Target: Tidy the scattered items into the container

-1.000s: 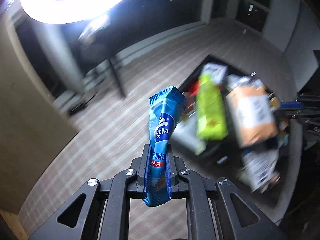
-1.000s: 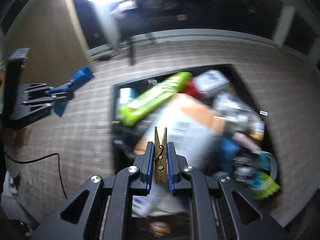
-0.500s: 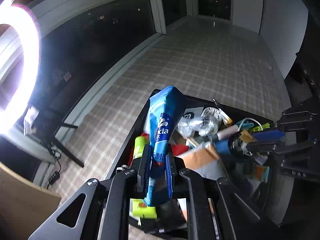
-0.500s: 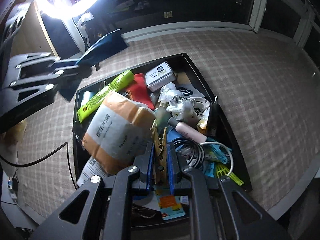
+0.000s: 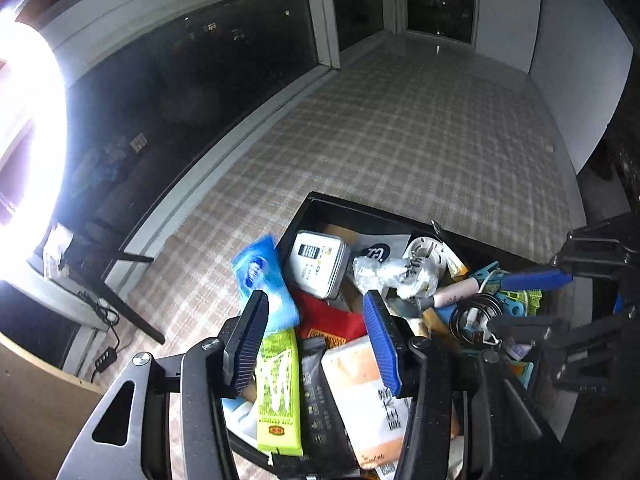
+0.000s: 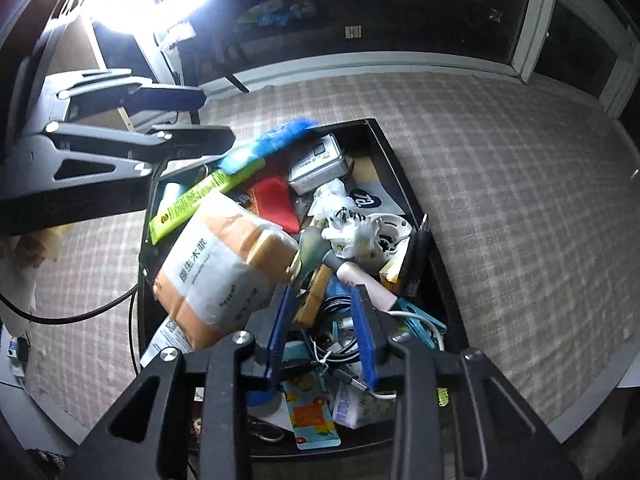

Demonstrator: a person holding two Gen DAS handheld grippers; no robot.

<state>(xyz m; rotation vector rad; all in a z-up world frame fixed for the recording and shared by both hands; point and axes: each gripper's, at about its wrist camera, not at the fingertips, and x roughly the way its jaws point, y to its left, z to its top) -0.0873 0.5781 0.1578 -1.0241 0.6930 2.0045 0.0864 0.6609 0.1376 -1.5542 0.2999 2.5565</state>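
A black tray [image 5: 344, 206] [image 6: 404, 196] full of items sits on the checked tablecloth. My left gripper [image 5: 316, 332] is open above the tray's left part; it also shows in the right wrist view [image 6: 208, 116]. The blue wrapper [image 5: 264, 280] [image 6: 272, 140] is loose and blurred, over the tray's left edge by the green tube [image 5: 278, 392]. My right gripper [image 6: 322, 320] is open over the tray's near end. The wooden clothespin [image 6: 314, 296] lies free between its fingers on the pile, next to the orange-and-white packet [image 6: 216, 268].
In the tray are a white tin [image 6: 318, 164], a red pouch [image 6: 276, 200], white plastic parts [image 6: 384, 232], a coiled cable [image 6: 336, 320] and blue clips [image 6: 420, 320]. A bright ring light [image 5: 28, 140] stands at the left. Windows run behind the table.
Both grippers have opened. The blue wrapper left the left gripper and drops toward the tray's left edge. The clothespin left the right gripper and lies on the pile.
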